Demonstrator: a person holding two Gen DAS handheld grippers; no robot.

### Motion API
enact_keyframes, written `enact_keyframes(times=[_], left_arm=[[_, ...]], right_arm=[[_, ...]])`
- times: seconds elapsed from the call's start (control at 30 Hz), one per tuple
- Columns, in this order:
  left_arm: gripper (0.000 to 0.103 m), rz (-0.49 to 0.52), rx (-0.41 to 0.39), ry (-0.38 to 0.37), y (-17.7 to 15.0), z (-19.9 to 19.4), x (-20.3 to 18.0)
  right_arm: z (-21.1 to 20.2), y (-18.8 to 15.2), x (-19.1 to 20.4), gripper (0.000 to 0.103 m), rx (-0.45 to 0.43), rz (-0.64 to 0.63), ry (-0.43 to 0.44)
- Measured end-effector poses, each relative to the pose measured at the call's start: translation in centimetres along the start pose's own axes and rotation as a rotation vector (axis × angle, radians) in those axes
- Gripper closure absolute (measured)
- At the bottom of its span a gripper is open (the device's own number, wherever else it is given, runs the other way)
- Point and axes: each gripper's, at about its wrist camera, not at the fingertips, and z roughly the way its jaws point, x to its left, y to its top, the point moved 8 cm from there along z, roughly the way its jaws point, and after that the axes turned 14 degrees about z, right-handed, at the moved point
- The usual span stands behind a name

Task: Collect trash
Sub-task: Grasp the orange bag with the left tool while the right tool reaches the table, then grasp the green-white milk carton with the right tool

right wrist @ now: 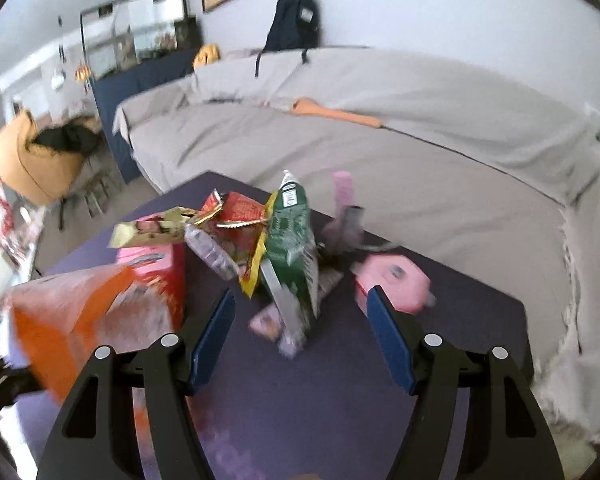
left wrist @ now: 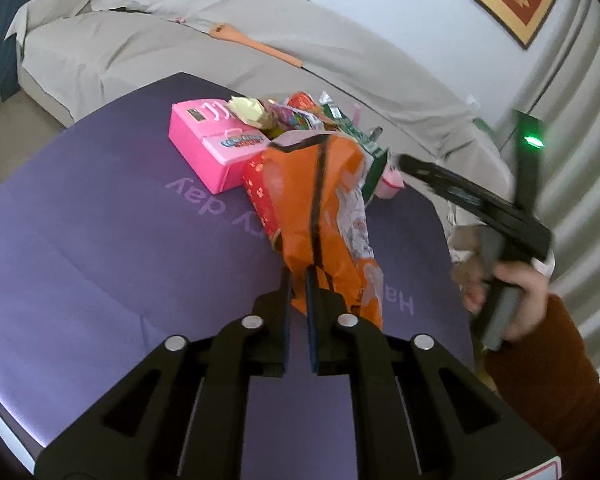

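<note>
The trash is a heap of crumpled snack wrappers in the middle of the purple table point(left wrist: 100, 240). Nearest me is a large orange foil snack bag point(left wrist: 328, 216) with a black seam down its length and a white printed patch, creased and lying stretched from the heap toward my left gripper point(left wrist: 299, 292). Behind it lie a red wrapper point(right wrist: 240, 216), a gold foil wrapper point(right wrist: 148, 232), a yellow-edged one and a tall green foil bag point(right wrist: 296, 252) that stands upright, tilted a little. A pink cardboard box point(left wrist: 216, 152) sits just beside the heap, touching the orange bag's far end, and a small pink plastic toy point(right wrist: 396, 280) lies apart on the other side.

My left jaws are nearly shut, pinching the near end of the orange bag between the blue pads point(left wrist: 314, 300); the bag's foil bunches up where they grip it.

My right gripper point(right wrist: 300, 340) has its jaws spread wide with nothing between them. They hang above the table, pointing at the green bag, with the blurred orange bag off to their left. In the left wrist view my right hand point(left wrist: 516, 300), in a rust-coloured sleeve, holds that gripper's handle.
</note>
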Motion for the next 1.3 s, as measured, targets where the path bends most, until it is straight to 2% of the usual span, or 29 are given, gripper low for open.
enact_keyframes(times=[0.03,0.1,0.13,0.17,0.2,0.23,0.33,0.43,0.67,0.77,0.8,0.83,0.87,0.9,0.97,1.13,1.3], left_arm=[[0.092,-0.009,-0.012,-0.004,0.1,0.0,0.2],[0.076,-0.020,-0.027,-0.014,0.4,0.0,0.5],[0.073,-0.025,-0.036,-0.021,0.5,-0.1,0.7],[0.070,-0.031,-0.044,-0.026,0.6,-0.1,0.8],[0.069,-0.031,-0.046,-0.023,0.7,-0.1,0.9],[0.068,-0.032,-0.048,-0.020,0.7,-0.1,0.9],[0.062,-0.046,-0.058,-0.032,0.9,0.1,0.9],[0.060,-0.044,-0.054,-0.039,0.8,0.6,0.5],[0.058,-0.008,-0.016,-0.041,0.2,2.6,-1.7],[0.058,-0.024,0.002,-0.025,0.3,4.0,-2.0],[0.061,-0.028,0.008,-0.022,0.3,4.3,-2.0],[0.069,-0.031,0.012,-0.014,0.4,4.6,-2.0],[0.085,-0.031,0.019,-0.008,0.3,4.8,-2.0],[0.088,-0.034,0.028,-0.006,0.3,5.0,-2.0],[0.090,-0.036,0.026,-0.004,0.4,4.7,-1.9],[0.091,0.017,0.008,0.033,0.7,3.1,-2.0],[0.091,0.037,-0.006,0.038,1.2,1.7,-1.8]], right_arm=[[0.7,0.1,0.3,0.038,0.007,-0.004,-0.005],[2.6,0.4,0.9,0.039,0.029,-0.020,-0.019],[3.3,0.5,1.2,0.043,0.039,-0.025,-0.020],[4.1,0.5,1.4,0.065,0.066,-0.025,0.004],[4.6,0.2,1.6,0.073,0.102,-0.018,0.027],[4.6,0.0,1.5,0.073,0.120,-0.007,0.041],[3.1,-0.4,1.1,0.073,0.098,0.002,0.035],[0.2,-2.0,-0.2,0.073,0.094,0.027,0.035],[-7.6,-8.2,-4.3,0.073,0.095,0.068,0.015],[-9.3,-11.0,-5.8,0.073,0.117,0.119,0.038],[-10.0,-11.3,-6.1,0.073,0.102,0.120,0.042],[-10.4,-11.6,-6.2,0.073,0.103,0.119,0.045],[-10.8,-11.8,-6.2,0.071,0.110,0.120,0.071],[-11.2,-11.9,-6.1,0.064,0.118,0.123,0.098],[-11.5,-11.6,-5.9,0.051,0.113,0.115,0.116],[-10.6,-9.4,-6.6,0.050,0.091,0.078,0.055],[-6.1,-7.3,-7.7,0.050,0.165,0.114,-0.044]])
